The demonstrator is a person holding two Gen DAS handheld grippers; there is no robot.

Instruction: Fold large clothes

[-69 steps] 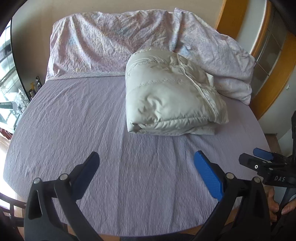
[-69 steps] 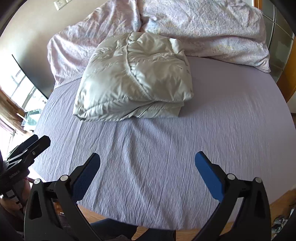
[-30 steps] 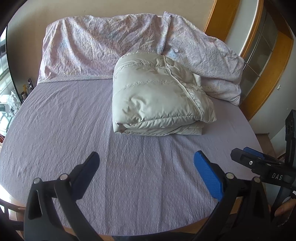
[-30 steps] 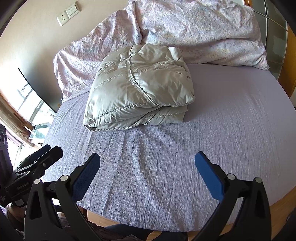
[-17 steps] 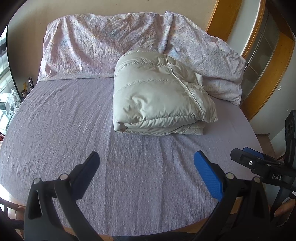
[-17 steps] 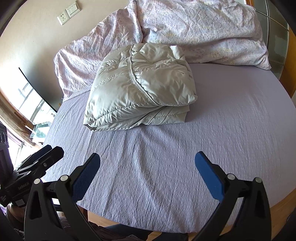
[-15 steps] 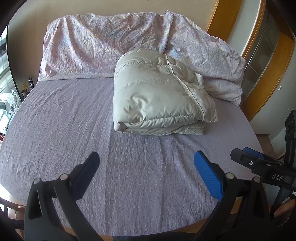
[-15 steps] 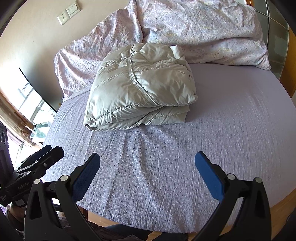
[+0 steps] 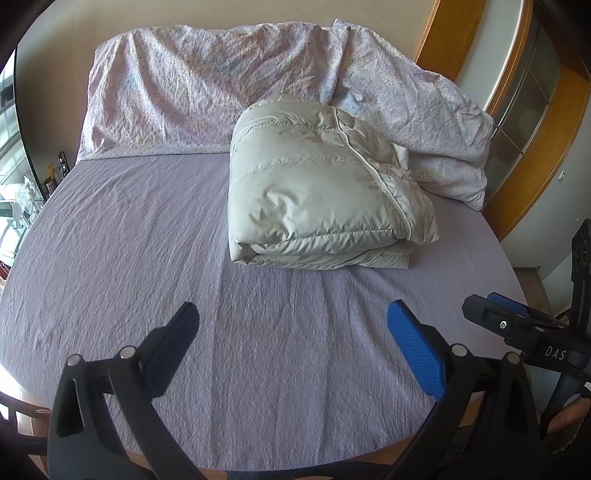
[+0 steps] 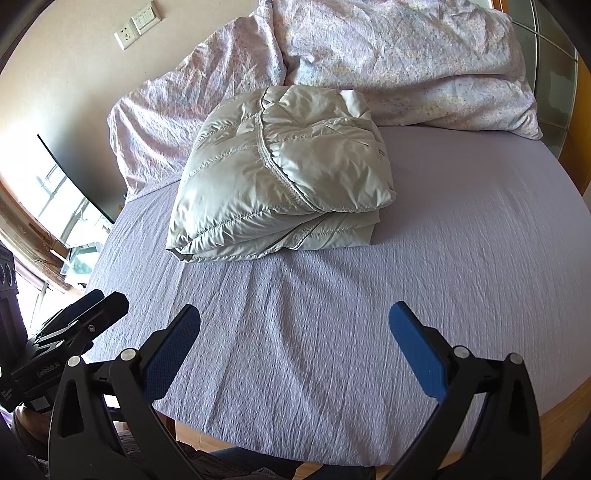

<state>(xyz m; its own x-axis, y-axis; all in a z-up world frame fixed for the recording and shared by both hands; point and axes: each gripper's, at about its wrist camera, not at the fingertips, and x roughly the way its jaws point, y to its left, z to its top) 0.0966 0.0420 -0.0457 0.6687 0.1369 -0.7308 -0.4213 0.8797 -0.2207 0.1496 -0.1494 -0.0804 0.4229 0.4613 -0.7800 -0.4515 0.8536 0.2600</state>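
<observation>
The bed (image 9: 110, 240) had grown larger in both wrist views over the last seconds as the two grippers drew back toward its foot, leaving the jacket (image 9: 317, 195) untouched. The jacket lay folded into a compact bundle on the bed, its far edge against the duvet (image 9: 207, 88) heaped at the head. That retreat suggested the fold was finished. The left gripper (image 9: 291, 332) was spread wide and empty above the bed's near end, well apart from the jacket; the right gripper (image 10: 293, 332) was likewise wide and empty. Only the right view showed a wall socket (image 10: 138, 26) beyond the duvet; only the left showed the wooden frame (image 9: 532, 155) beside the bed and the jacket's stitched hem (image 9: 388, 192).
</observation>
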